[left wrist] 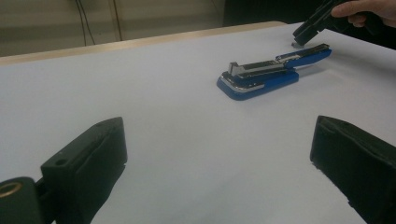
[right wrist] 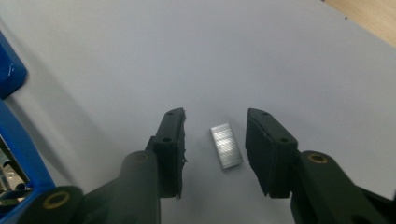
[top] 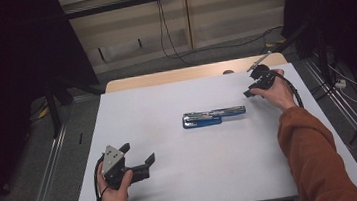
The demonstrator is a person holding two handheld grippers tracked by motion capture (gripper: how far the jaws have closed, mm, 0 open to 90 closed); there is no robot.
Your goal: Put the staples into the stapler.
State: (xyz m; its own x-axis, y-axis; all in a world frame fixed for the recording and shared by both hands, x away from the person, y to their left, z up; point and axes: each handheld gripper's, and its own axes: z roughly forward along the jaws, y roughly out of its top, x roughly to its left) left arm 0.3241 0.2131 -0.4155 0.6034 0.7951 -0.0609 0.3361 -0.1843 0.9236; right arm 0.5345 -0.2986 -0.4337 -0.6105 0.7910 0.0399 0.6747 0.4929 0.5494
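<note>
A blue stapler (top: 213,117) lies swung open in the middle of the white table (top: 185,180); it also lies ahead of the left jaws (left wrist: 261,74) and its blue body shows at the left edge (right wrist: 14,154) of the right gripper view. A short silver strip of staples (right wrist: 226,145) lies flat on the table. My right gripper (right wrist: 215,125) is lowered over it with a jaw on each side and a gap to both pads. It hovers just right of the stapler's far end (top: 251,89) (left wrist: 310,28). My left gripper (top: 139,154) (left wrist: 219,140) rests wide open at the front left, holding nothing.
A wooden strip (top: 188,73) runs along the table's far edge. Cables (top: 170,41) trail over the floor behind, and dark curtains (top: 12,72) hang at both sides. A person's sleeved forearm (top: 313,156) reaches in over the table's right side.
</note>
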